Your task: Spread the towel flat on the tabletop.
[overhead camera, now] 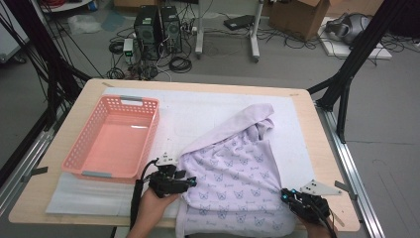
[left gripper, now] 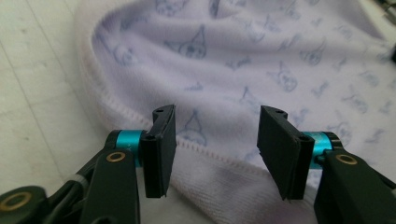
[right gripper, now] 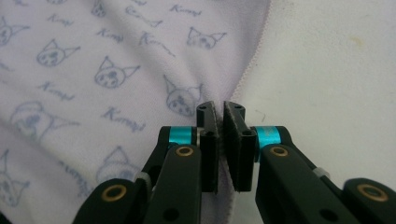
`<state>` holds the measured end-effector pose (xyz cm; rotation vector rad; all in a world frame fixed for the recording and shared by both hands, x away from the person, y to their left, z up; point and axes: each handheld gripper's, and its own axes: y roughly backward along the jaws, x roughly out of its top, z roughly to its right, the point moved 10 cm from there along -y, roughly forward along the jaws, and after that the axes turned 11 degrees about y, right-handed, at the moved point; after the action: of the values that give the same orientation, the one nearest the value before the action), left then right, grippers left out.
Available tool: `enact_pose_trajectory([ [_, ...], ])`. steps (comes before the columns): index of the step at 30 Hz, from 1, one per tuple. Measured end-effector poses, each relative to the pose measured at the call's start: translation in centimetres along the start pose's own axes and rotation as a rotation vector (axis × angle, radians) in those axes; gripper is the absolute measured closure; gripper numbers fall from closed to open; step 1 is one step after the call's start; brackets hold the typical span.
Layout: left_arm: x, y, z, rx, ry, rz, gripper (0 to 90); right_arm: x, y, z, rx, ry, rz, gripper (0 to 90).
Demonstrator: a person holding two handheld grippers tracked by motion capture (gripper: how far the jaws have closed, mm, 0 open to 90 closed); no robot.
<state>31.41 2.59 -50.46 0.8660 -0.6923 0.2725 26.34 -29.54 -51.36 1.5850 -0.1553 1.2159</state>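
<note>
A lilac towel (overhead camera: 233, 173) printed with small cat faces lies rumpled on the white mat (overhead camera: 193, 106), reaching from the table's middle to its front edge. My left gripper (overhead camera: 187, 181) sits at the towel's left hem. In the left gripper view its jaws stand apart over the stitched hem (left gripper: 219, 156), with nothing pressed between the left gripper (left gripper: 217, 149) pads. My right gripper (overhead camera: 286, 196) is at the towel's right edge. The right gripper view has the right gripper (right gripper: 219, 140) shut on a pinched fold of the towel (right gripper: 93, 79) edge.
An empty pink plastic basket (overhead camera: 148, 126) stands on the left part of the table. The wooden table edge (overhead camera: 324, 148) runs close on the right. Beyond the table are computer towers (overhead camera: 158, 27), cables and cardboard boxes on the floor.
</note>
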Motion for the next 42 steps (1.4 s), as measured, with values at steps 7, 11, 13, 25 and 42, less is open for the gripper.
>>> enact_pose_trajectory([
  [7,0.2,1.4,-1.7,0.061,-0.031,0.056,89.7,-0.8,2.1,0.2,-0.004,0.005,-0.011,85.6],
  [11,1.7,1.7,-2.8,0.099,0.001,0.116,89.7,-0.4,2.7,0.7,-0.005,-0.042,0.040,82.4],
  [13,1.9,1.7,-2.7,0.102,-0.007,0.129,89.5,0.0,2.5,0.9,-0.011,-0.053,0.070,74.1],
  [25,1.1,1.5,0.6,-0.090,0.020,0.047,45.1,1.5,0.2,0.3,-0.005,-0.002,0.065,55.1],
  [42,1.3,1.6,-1.6,0.084,-0.021,0.128,87.3,1.0,-1.3,-0.1,-0.009,0.036,-0.005,68.6],
])
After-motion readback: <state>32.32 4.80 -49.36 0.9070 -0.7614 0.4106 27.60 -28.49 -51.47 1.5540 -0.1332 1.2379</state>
